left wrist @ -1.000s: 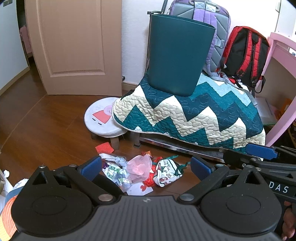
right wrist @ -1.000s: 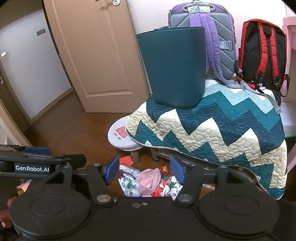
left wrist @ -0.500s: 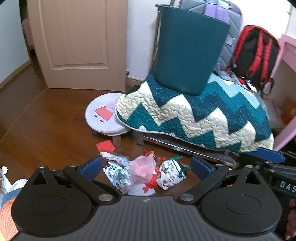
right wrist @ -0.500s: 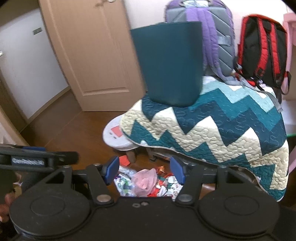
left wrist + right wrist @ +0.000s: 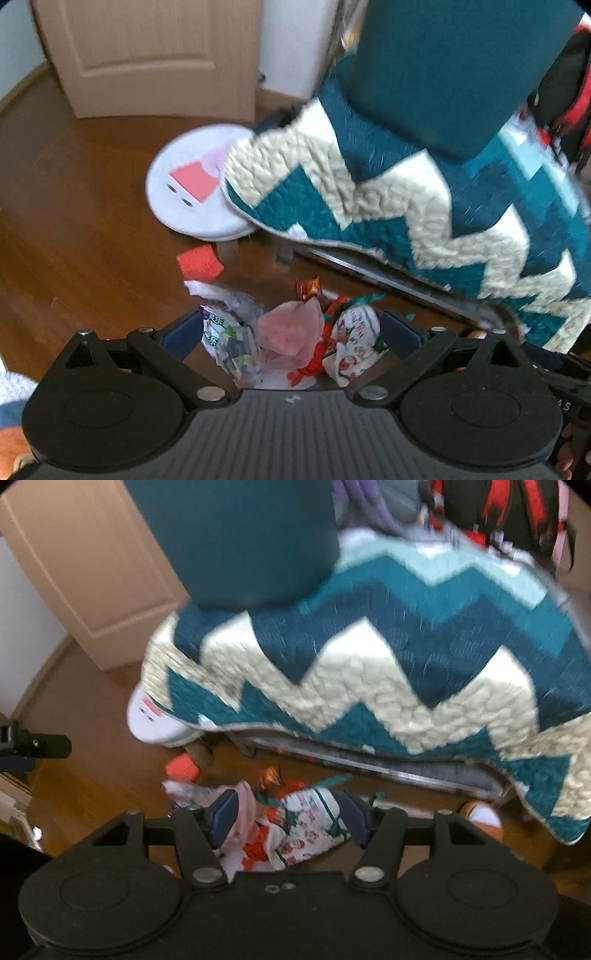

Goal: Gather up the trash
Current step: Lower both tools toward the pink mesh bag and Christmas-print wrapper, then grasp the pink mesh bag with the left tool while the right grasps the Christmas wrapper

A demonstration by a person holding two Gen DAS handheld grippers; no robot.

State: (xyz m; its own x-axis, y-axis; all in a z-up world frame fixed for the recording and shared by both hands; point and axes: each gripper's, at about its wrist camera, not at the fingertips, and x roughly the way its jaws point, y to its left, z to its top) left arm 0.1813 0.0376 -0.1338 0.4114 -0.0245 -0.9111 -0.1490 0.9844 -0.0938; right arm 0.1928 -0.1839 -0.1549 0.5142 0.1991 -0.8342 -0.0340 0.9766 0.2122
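In the left wrist view, the left gripper (image 5: 291, 334) hangs wide open over the trash (image 5: 288, 339), a loose heap of wrappers on the floor (image 5: 81, 229) just in front of the quilt (image 5: 406, 206). A red scrap (image 5: 199, 263) lies apart, near the stool (image 5: 195, 184), and could be left behind if only the heap is grabbed. The bin (image 5: 450, 66) stands on the quilt; soft footing may let it tip when trash is dropped in. In the right wrist view, the right gripper (image 5: 288, 818) is also open, its fingers either side of a printed wrapper (image 5: 310, 823). Both tools crowd one pile, so they may collide or scatter light pieces, and blur hints at fast motion.
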